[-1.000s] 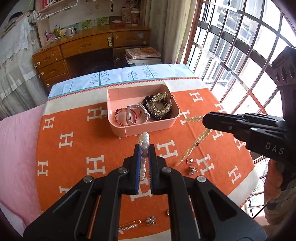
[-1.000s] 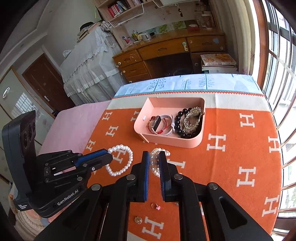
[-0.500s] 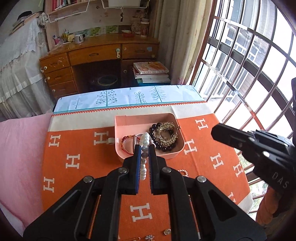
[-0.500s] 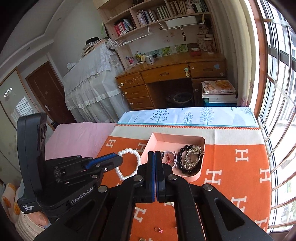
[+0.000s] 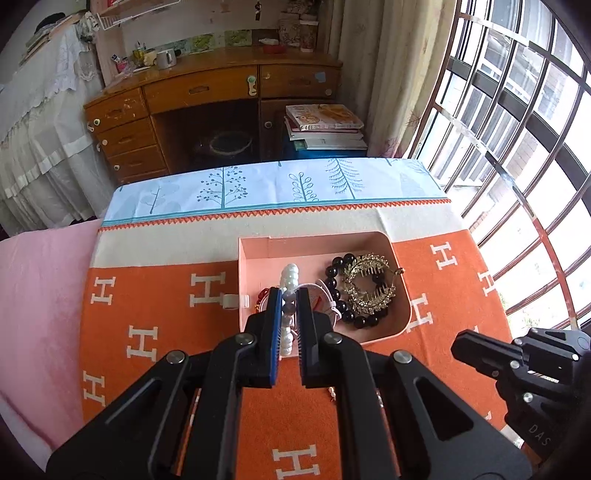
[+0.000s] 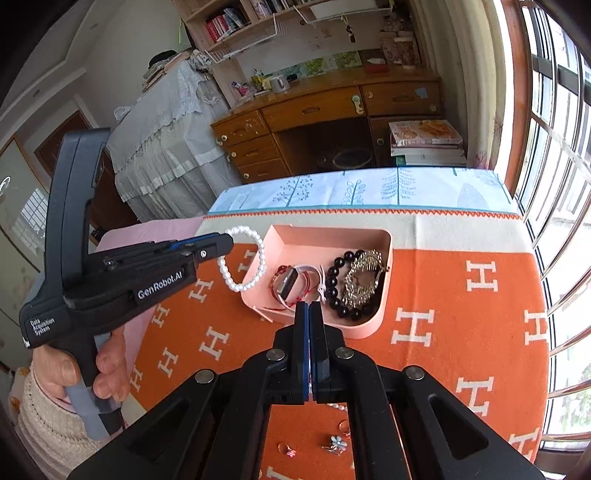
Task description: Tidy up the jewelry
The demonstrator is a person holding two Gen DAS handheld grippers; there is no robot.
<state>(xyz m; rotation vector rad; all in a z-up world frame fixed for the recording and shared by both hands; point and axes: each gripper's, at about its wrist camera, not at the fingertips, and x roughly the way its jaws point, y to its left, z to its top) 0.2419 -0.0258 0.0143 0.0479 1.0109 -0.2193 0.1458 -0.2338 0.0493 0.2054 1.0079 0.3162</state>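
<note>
White pearl bracelet hangs pinched in the left gripper, left of centre in the right wrist view, beside the pink tray's left wall. The right gripper, fingers pressed together and holding nothing, fills the lower middle. Inside the tray lie a black bead bracelet and gold hair comb.

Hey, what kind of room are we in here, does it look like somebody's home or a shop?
Most likely a home bedroom or study. A wooden desk with drawers stands against the far wall, a bookshelf hangs above it, and a barred window with a curtain runs along one side.
</note>
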